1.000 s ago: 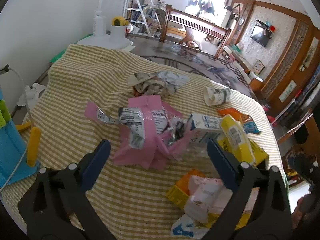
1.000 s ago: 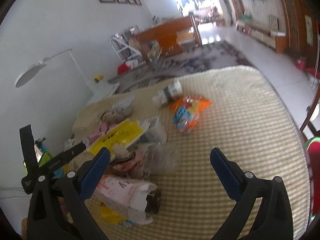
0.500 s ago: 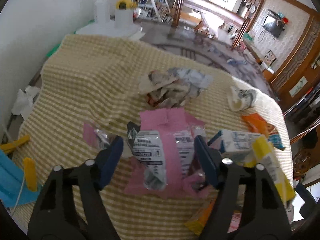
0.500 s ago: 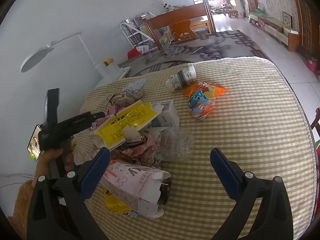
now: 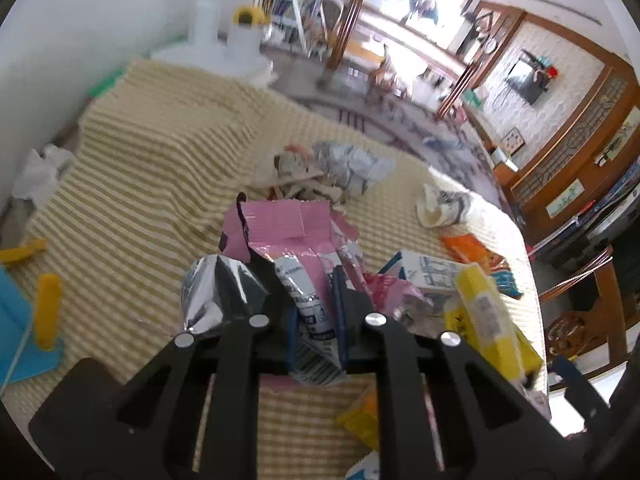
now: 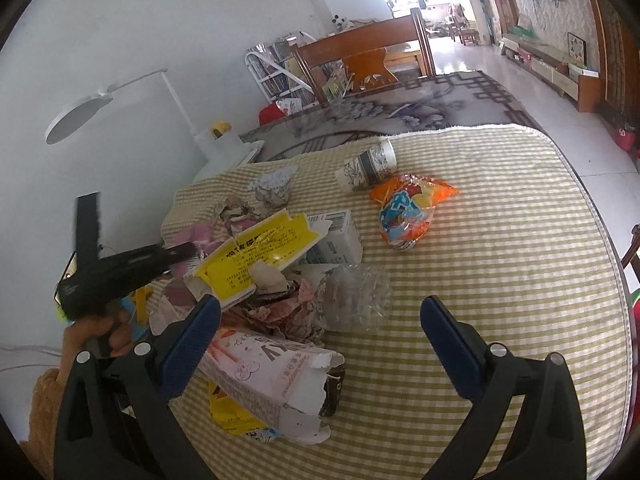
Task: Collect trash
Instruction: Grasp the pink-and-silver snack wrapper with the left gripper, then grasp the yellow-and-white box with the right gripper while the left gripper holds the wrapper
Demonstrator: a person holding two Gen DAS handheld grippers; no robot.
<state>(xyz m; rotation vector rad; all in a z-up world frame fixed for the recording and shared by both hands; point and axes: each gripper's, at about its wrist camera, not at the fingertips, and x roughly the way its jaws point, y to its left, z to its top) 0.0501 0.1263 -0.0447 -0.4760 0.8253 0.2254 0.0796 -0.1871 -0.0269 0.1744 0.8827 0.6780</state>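
Observation:
My left gripper (image 5: 314, 312) is shut on a pink and silver foil wrapper (image 5: 298, 264) and pinches its printed strip between the blue pads. The wrapper's pink part (image 5: 280, 224) spreads ahead of the fingers. In the right wrist view the left gripper (image 6: 176, 254) reaches into the trash pile from the left. My right gripper (image 6: 320, 332) is open and empty above a crushed clear bottle (image 6: 354, 292) and a torn white carton (image 6: 272, 376). A yellow carton (image 6: 260, 250), a white milk box (image 6: 336, 240), an orange snack bag (image 6: 404, 208) and a paper cup (image 6: 368, 168) lie on the checked tablecloth (image 6: 500, 260).
Crumpled paper (image 5: 332, 172) lies at the far side of the pile. A white desk lamp (image 6: 80, 112) and its base (image 5: 216, 56) stand at the table's back left. A blue and yellow object (image 5: 24, 320) sits at the left edge. A wooden chair (image 6: 360, 52) stands behind the table.
My left gripper moved forward over the pink wrapper and closed on it. The right gripper stayed open and shifted a little toward the pile.

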